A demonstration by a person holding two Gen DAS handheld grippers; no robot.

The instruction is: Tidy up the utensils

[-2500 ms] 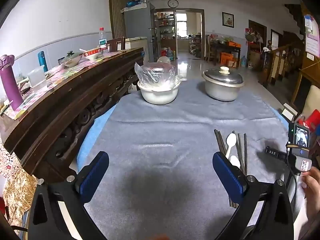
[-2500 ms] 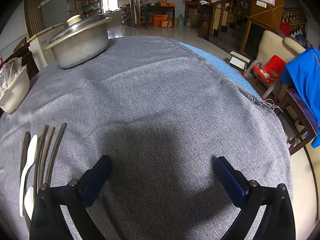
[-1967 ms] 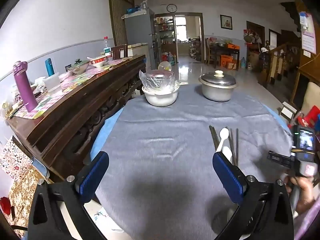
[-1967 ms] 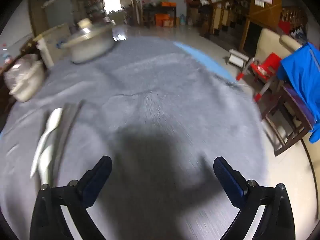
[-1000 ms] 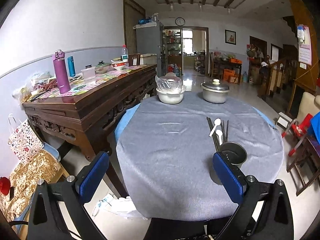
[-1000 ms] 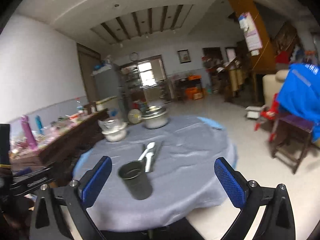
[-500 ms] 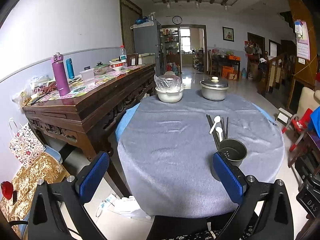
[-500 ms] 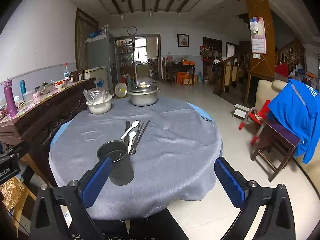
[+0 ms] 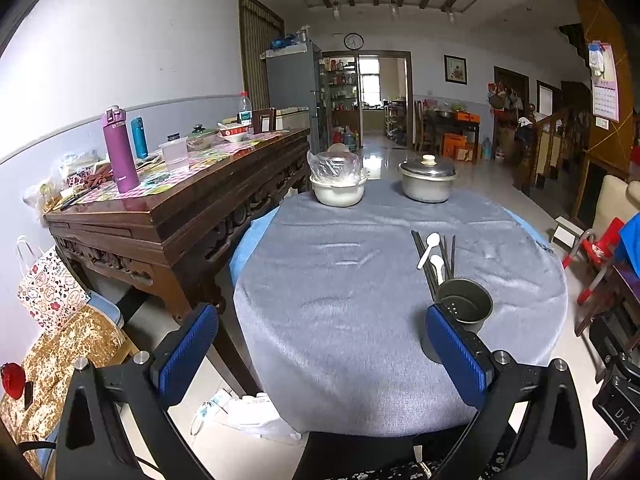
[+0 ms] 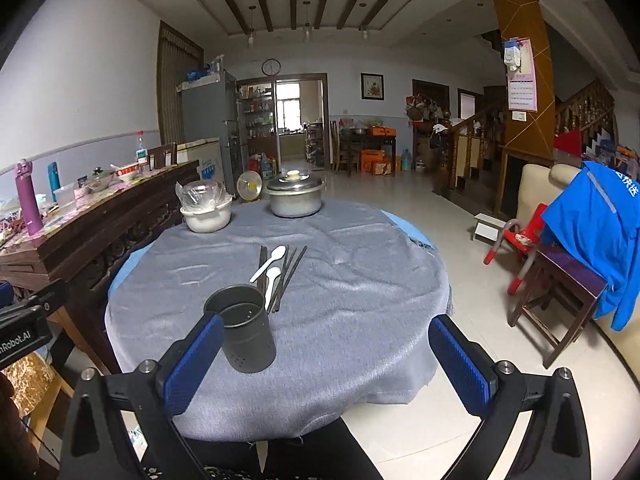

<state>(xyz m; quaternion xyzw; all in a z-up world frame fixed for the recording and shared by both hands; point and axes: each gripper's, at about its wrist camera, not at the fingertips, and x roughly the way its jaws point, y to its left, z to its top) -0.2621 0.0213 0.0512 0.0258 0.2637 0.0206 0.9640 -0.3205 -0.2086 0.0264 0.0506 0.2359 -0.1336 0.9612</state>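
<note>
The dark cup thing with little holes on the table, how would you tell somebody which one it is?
Find the round table under the grey cloth. At its near edge stands the dark holder, an upright cylinder just in front of the chopsticks and white spoons. Unlike the lidded metal pot and white bowl at the far side, it is tall, narrow, open-topped, with small holes.

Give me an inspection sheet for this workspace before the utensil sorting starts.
Surface: round table under a grey cloth, blue cloth beneath.
Job's things: dark perforated metal utensil cup upright, looks empty; two white plastic spoons and dark chopsticks lie just behind it.
Clutter: lidded metal pot and white bowl with a plastic bag at the far edge.
Grippers: left gripper and right gripper open, empty, short of the table.
Cables: nothing seen.
Surroundings: carved wooden sideboard on the left, blue jacket on a chair on the right.
</note>
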